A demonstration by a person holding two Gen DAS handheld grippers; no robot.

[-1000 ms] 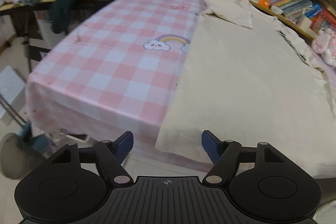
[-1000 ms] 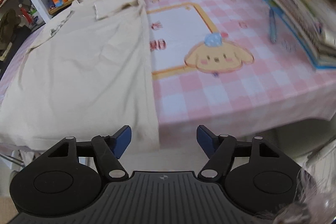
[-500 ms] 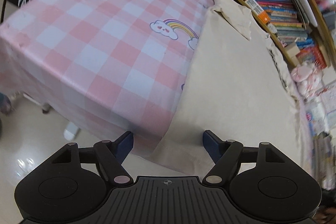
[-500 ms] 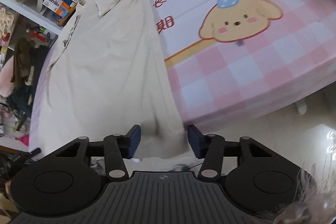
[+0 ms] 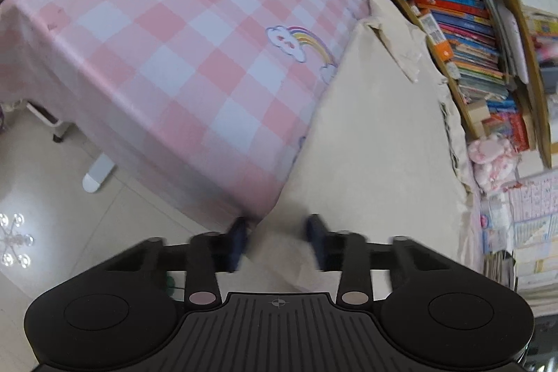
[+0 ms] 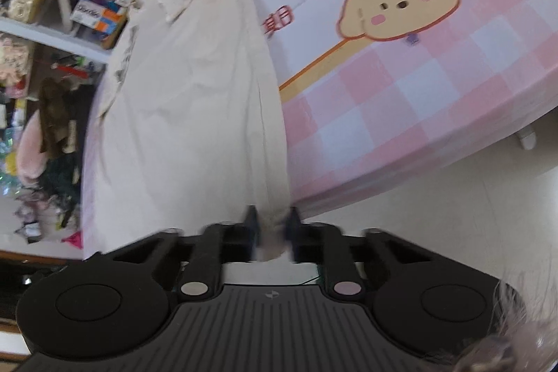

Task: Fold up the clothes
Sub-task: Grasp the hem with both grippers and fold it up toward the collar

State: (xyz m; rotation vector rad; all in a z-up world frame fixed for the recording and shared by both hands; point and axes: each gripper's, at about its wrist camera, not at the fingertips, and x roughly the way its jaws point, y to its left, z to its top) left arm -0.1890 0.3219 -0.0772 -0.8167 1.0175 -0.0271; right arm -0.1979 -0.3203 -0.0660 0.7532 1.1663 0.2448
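A cream shirt [image 5: 380, 128] lies flat on the pink checked tablecloth [image 5: 181, 51], collar toward the bookshelf, hem hanging over the near table edge. My left gripper [image 5: 277, 237] straddles the hem's left corner, its jaws partly closed with a gap still between them. In the right wrist view the same shirt [image 6: 188, 100] runs away from me. My right gripper [image 6: 272, 225] has its jaws narrowed tightly around the hem's right corner, and the cloth bunches between the fingers.
A bookshelf [image 5: 470, 33] packed with books runs along the table's far side. A pink plush toy [image 5: 491, 159] sits by the shelf. The tablecloth [image 6: 418, 86] carries a printed cartoon dog [image 6: 408, 2]. Piled clothes [image 6: 55, 135] lie beyond the table. Tiled floor [image 5: 52, 208] lies below.
Both grippers have moved down and in to the shirt's hem over the table edge. Both jaws have narrowed, the right one onto the hem corner.
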